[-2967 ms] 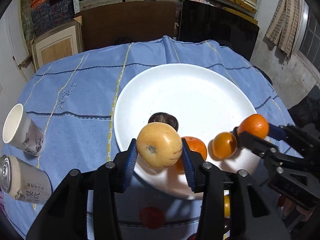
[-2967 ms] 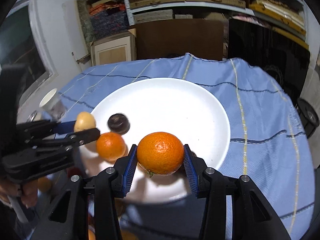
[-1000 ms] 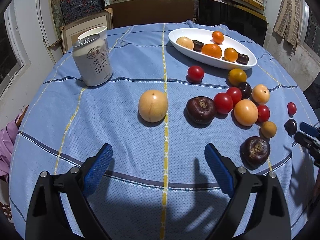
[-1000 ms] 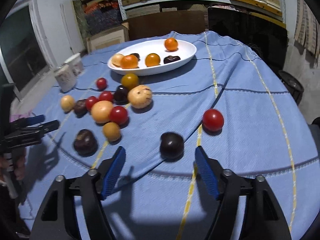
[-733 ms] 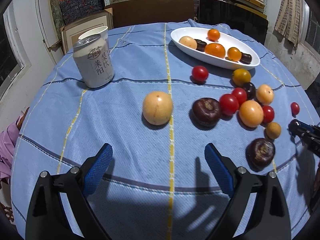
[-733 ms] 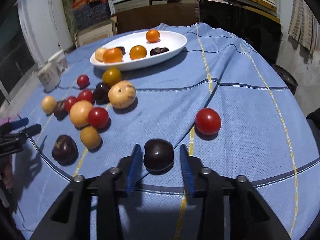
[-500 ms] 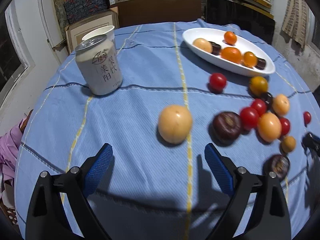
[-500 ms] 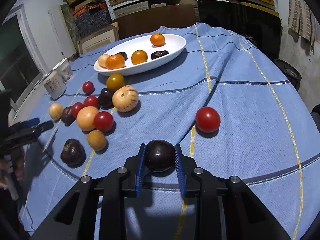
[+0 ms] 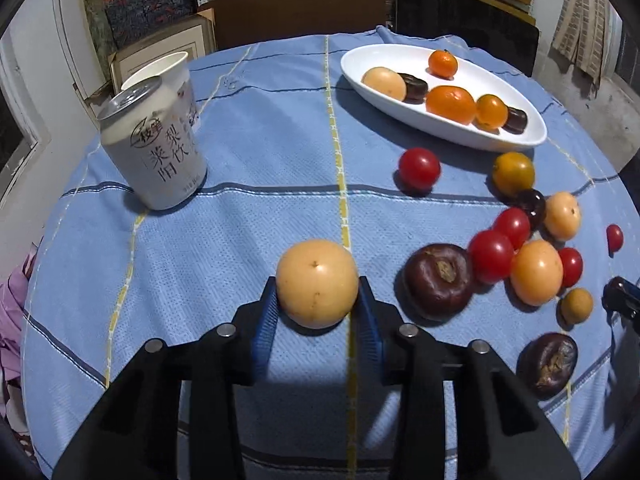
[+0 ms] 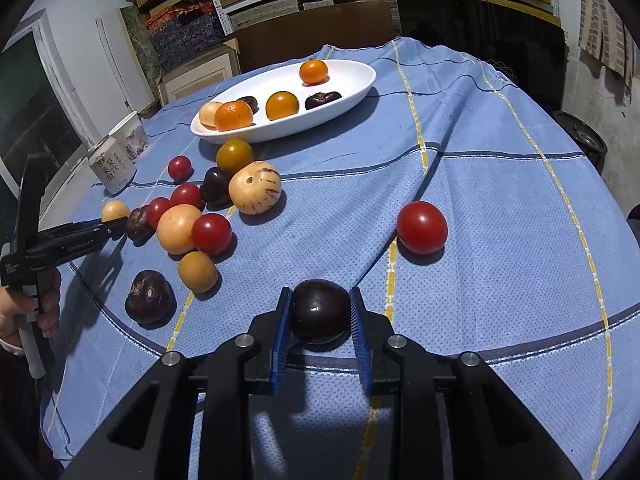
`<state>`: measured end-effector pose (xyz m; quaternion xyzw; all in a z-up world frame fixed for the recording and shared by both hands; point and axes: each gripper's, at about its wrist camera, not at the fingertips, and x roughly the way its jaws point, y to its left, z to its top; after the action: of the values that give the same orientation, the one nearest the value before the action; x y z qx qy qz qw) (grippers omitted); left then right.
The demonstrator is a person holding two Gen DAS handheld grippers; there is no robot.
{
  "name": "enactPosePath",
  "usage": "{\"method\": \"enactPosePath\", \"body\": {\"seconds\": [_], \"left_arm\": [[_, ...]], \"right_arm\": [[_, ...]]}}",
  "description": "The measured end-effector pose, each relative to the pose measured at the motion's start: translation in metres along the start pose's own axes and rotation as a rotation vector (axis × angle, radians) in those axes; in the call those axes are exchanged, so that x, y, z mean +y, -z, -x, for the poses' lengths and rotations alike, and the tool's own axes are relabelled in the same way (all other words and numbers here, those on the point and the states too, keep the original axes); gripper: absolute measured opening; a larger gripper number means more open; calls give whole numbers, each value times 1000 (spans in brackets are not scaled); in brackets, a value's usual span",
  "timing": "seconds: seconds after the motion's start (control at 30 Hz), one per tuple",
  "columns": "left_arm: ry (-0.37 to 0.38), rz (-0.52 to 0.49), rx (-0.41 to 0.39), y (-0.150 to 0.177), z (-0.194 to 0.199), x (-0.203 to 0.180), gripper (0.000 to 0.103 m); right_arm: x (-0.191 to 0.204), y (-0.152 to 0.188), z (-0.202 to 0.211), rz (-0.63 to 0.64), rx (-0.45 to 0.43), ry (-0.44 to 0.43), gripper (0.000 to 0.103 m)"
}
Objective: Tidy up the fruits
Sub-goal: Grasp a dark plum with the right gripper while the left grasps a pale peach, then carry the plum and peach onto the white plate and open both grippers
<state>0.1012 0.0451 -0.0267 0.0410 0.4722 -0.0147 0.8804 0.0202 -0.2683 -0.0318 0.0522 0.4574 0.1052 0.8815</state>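
**Two fruits gripped on blue tablecloth**

Left gripper (image 9: 318, 310) clamped on pale yellow fruit (image 9: 317, 283), right gripper (image 10: 320, 322) clamped on dark plum (image 10: 319, 311), both low over tablecloth (image 10: 500, 208). Beyond, white plate (image 10: 352, 84) with six fruits; others scattered between.

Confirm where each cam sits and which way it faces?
Left wrist: on the left tool, looking along its fingers at the yellow fruit it grips; the right tool's tip shows at the right edge.
Right wrist: on the right tool, gripping a dark plum; the left tool and hand show at left.
Shared: white plate, drink can.
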Motion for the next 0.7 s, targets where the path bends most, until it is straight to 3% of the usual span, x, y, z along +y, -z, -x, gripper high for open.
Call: {"method": "enactPosePath", "body": {"seconds": [0.37, 0.57, 0.7], "left_arm": [[102, -1, -67, -9, 47, -8, 38], [131, -73, -120, -47, 58, -40, 38], [156, -106, -125, -83, 44, -63, 38]], "right_arm": [[24, -32, 28, 90, -81, -72, 28], [42, -78, 33, 155, -153, -79, 28], [49, -113, 18, 178, -157, -58, 28]]}}
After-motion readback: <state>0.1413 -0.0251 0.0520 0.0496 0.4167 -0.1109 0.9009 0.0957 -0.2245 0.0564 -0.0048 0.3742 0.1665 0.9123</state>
